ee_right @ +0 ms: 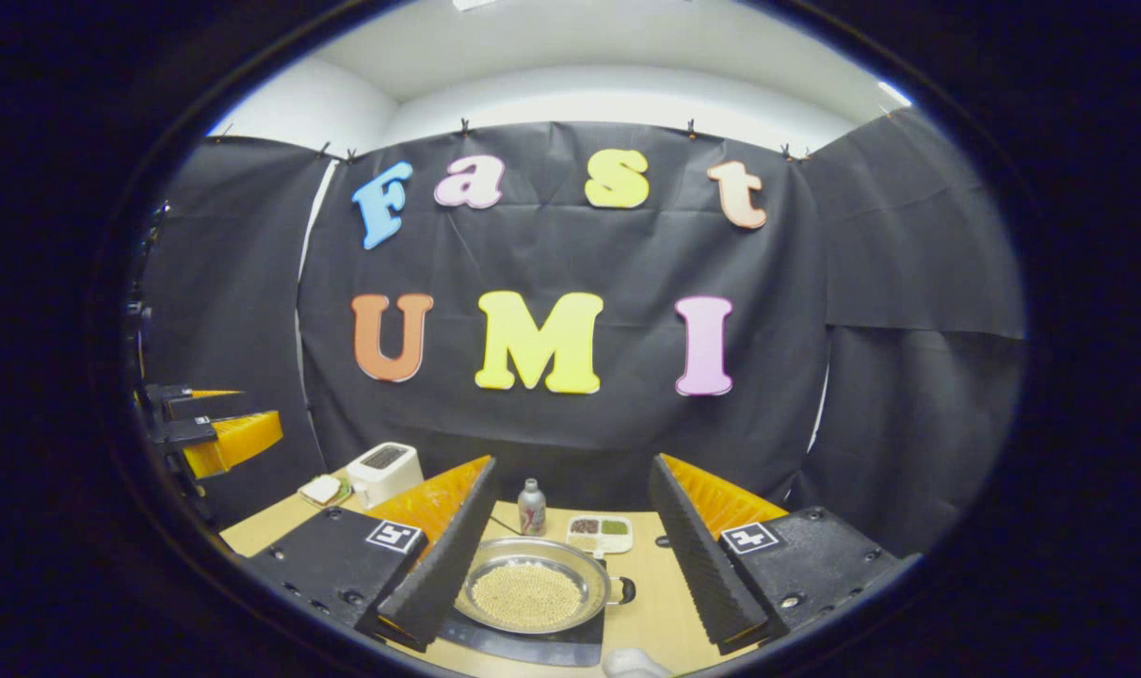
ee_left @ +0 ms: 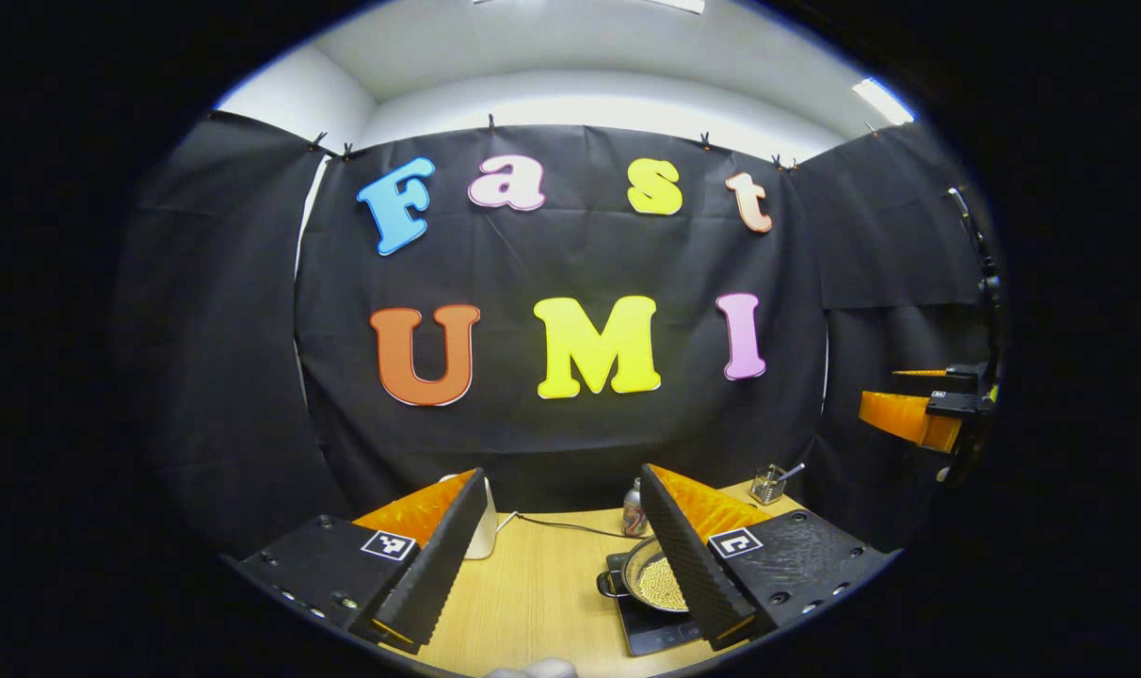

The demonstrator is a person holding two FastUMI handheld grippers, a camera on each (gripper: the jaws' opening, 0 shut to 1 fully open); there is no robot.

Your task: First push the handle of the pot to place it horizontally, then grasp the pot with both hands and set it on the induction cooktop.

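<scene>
Left gripper view, from left to right: one white appliance (ee_left: 484, 532) stands at the table's (ee_left: 542, 593) far edge, partly behind the left gripper's (ee_left: 552, 556) own left finger. That gripper is wide open and holds nothing. One small bottle (ee_left: 634, 509) stands farther back, and one pot (ee_left: 658, 579) full of pale beads sits on the dark induction cooktop (ee_left: 650, 629), half hidden by the gripper's right finger. One glass cup (ee_left: 767, 484) with a utensil in it stands at the far right corner. The other gripper shows at the right edge, off the table.

Right gripper view: one plate (ee_right: 324, 491) with what may be a slice of bread lies beside the white toaster (ee_right: 383, 471). The right gripper (ee_right: 570, 556) hangs spread apart, empty, above the pot (ee_right: 530, 595) on the cooktop (ee_right: 523, 645). One short handle (ee_right: 624, 590) points right from the pot. Behind stand the bottle (ee_right: 531, 507) and one divided dish (ee_right: 600, 533).
</scene>
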